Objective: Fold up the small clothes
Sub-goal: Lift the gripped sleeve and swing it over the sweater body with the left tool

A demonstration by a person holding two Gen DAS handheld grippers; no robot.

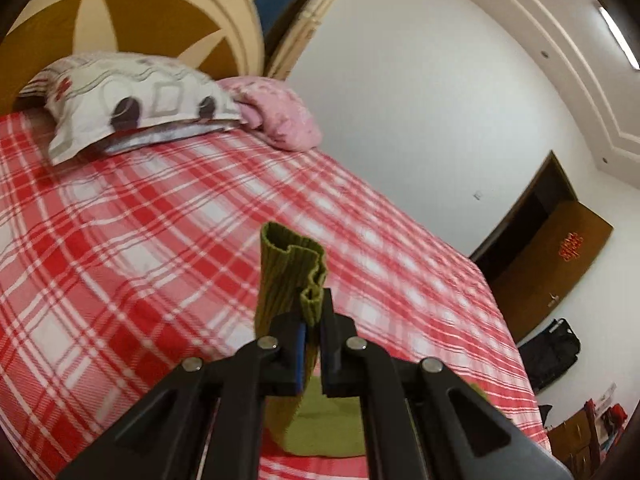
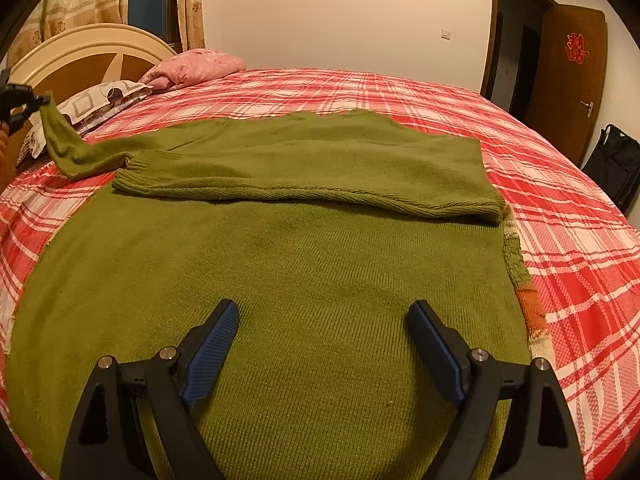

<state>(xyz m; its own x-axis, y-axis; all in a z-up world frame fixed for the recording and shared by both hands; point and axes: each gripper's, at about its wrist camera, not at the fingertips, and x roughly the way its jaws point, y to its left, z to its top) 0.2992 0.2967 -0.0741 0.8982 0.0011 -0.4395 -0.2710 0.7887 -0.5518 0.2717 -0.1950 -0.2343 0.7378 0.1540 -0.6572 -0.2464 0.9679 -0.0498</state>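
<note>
Spread flat, the olive-green knit sweater (image 2: 280, 280) lay on the bed's red-and-white plaid sheet (image 2: 560, 240), its body filling the near part of the right wrist view. One sleeve (image 2: 304, 184) was folded across the body, with its ribbed cuff (image 2: 140, 172) resting on the knit. The other sleeve (image 2: 68, 152) ran off past the sweater's far edge and rose clear of the sheet toward the headboard side. Along the sweater's opposite edge, a strip of orange and cream knit (image 2: 528, 300) showed against the sheet.

The left gripper (image 1: 314, 320) was clenched on the ribbed cuff (image 1: 292, 272) of that lifted sleeve, its blue pads pressed on the fabric, which stood up crumpled above the fingertips. The right gripper (image 2: 324, 320) was released, its jaws standing wide apart above the sweater's body, with nothing pinched between the blue pads (image 2: 212, 344).

Beyond the sweater, a patterned white pillow (image 1: 128, 104) and a pink pillow (image 1: 280, 116) lay against the cream and brown headboard (image 1: 152, 8). Farther from the sweater, past the bed's far edge, a brown door (image 2: 568, 68) stood open with a red paper decoration (image 2: 576, 48) on it, and a black bag (image 2: 616, 164) sat on the floor near that door.
</note>
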